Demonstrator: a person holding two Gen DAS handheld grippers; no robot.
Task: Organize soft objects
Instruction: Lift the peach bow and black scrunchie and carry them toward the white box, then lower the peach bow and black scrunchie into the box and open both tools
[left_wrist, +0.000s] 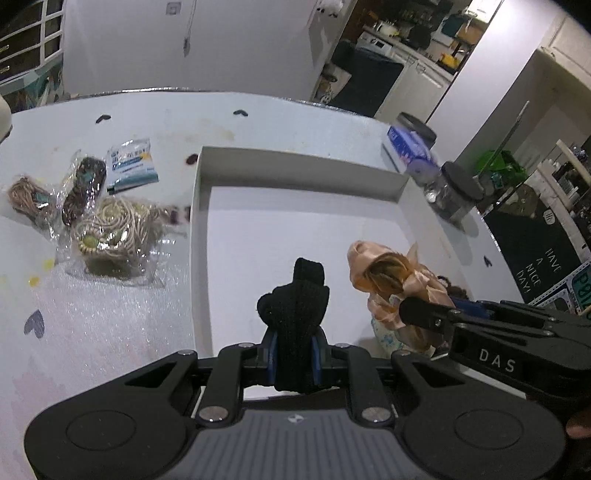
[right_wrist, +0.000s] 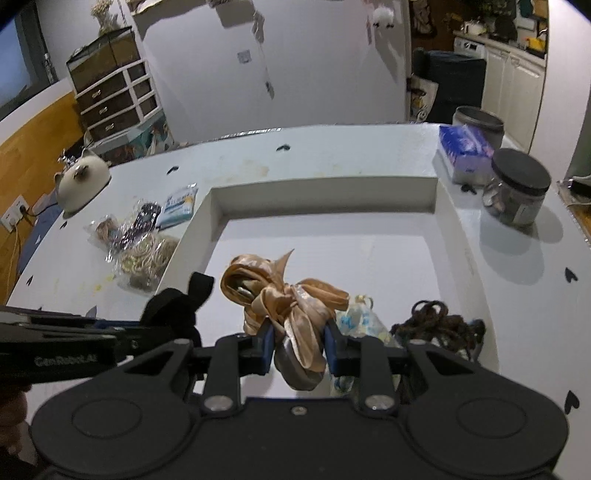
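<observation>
Black knit fabric (left_wrist: 293, 314), a small soft piece bunched at the top, is clamped between the blue pads of the left tool (left_wrist: 294, 356), held up above the near edge of the shallow white tray (left_wrist: 295, 168). The right tool (right_wrist: 298, 345) is closed on a peach satin ribbon bow (right_wrist: 284, 295), whose loops spread forward over the tray floor; the right tool's fingers press its folds from both sides. The two tools sit side by side over the tray's near end, the left one's fabric just beside the bow.

Inside the tray, near the right tool, lie a small pale blue-and-white floral fabric piece (right_wrist: 356, 319) and a dark brown coil of hair ties (right_wrist: 436, 325), close to the right wall.

On the white desk (left_wrist: 110, 314) left of the tray rest clear plastic packets of hair ties (left_wrist: 110, 232) in beige and dark tones, plus a blue-and-white sachet (left_wrist: 131, 166). Beyond the tray's right far corner stand a blue tissue pack (right_wrist: 463, 151) and a black-lidded jar (right_wrist: 517, 186). A cream-coloured rounded object (right_wrist: 83, 181) sits at the desk's far left.
</observation>
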